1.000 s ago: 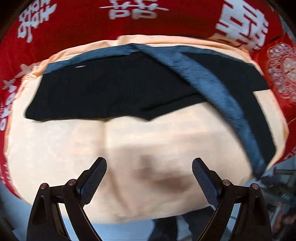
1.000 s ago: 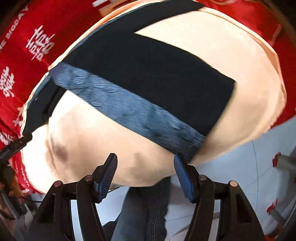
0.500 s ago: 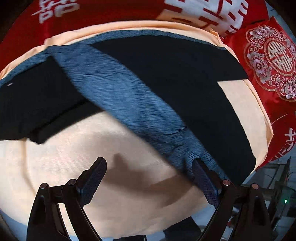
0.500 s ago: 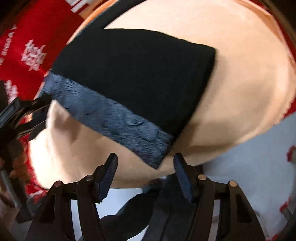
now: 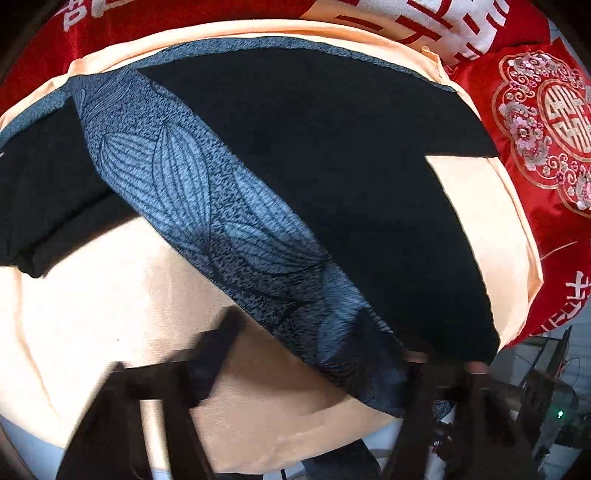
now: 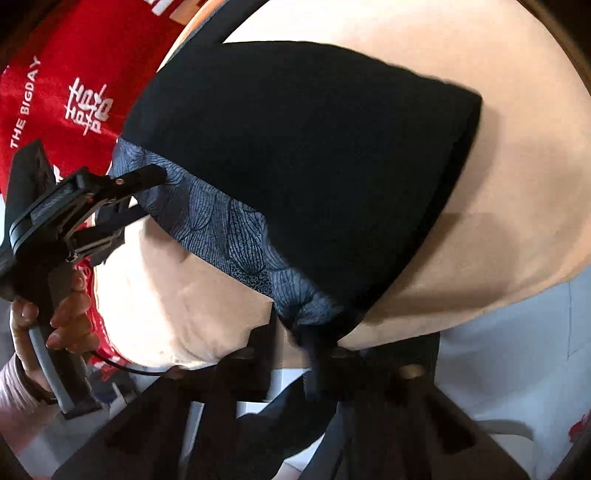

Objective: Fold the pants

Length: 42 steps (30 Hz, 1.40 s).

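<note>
Black pants [image 5: 332,177] with a blue leaf-patterned band [image 5: 207,206] lie on a peach cloth [image 5: 110,314]. In the left wrist view my left gripper [image 5: 299,347] is open low over the band, its blurred fingers [image 5: 218,350] on either side of it. In the right wrist view the pants [image 6: 295,155] are folded over, and my right gripper [image 6: 295,332] stands at the near corner of the blue band [image 6: 240,240]; motion blur hides whether it grips. My left gripper [image 6: 147,184] shows there at the band's left end.
Red bedding with white characters [image 5: 461,22] surrounds the peach cloth. An embroidered red cushion [image 5: 546,122] sits at the right. The peach cloth's near edge [image 6: 461,314] drops off to a pale floor [image 6: 517,369]. A hand [image 6: 66,317] holds the left gripper's handle.
Both grippers have moved in and down toward the blue band. The right gripper's fingers have come closer together at the band's near corner. The left gripper stays open, now blurred.
</note>
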Each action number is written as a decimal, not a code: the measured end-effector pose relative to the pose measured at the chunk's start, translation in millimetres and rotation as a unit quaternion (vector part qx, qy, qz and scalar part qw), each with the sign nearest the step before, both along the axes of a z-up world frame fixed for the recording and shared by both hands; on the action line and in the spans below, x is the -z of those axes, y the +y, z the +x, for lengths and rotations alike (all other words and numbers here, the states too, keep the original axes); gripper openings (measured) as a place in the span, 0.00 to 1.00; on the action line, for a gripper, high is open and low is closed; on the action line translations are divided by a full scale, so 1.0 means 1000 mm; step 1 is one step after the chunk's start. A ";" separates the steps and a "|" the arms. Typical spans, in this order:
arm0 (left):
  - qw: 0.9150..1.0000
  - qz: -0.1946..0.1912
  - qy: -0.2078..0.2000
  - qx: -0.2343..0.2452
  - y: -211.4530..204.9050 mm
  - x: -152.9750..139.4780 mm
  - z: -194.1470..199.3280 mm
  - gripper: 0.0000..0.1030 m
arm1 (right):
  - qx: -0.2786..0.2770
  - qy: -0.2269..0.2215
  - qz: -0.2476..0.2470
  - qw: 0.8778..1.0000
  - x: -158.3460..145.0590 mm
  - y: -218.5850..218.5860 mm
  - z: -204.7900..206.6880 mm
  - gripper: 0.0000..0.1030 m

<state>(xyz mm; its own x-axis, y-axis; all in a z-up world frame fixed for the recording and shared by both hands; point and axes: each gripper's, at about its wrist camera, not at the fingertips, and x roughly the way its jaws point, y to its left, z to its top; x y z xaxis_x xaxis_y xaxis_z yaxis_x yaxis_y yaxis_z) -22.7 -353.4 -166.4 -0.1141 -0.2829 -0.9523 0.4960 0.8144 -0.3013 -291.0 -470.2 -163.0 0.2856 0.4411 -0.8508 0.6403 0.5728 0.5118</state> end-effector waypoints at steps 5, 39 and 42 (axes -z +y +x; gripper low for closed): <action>0.999 -0.025 0.026 -0.010 -0.006 -0.015 0.011 0.17 | -0.021 -0.041 -0.004 0.999 -0.048 -0.016 0.019 0.06; 0.984 0.098 -0.132 -0.072 -0.020 -0.055 0.115 0.76 | -0.140 -0.034 -0.157 0.977 -0.071 -0.238 0.246 0.39; 0.983 0.100 -0.135 -0.079 -0.014 -0.054 0.106 0.76 | -0.163 -0.032 -0.118 0.979 -0.056 -0.231 0.226 0.39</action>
<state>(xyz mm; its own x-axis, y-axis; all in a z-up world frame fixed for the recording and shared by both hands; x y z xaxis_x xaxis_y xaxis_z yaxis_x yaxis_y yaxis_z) 83.5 -367.7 -112.0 0.1800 -0.0804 -0.9804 0.3977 0.9175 -0.0022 -65.4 -701.3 -107.2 0.2183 0.3117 -0.9248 0.3750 0.8481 0.3744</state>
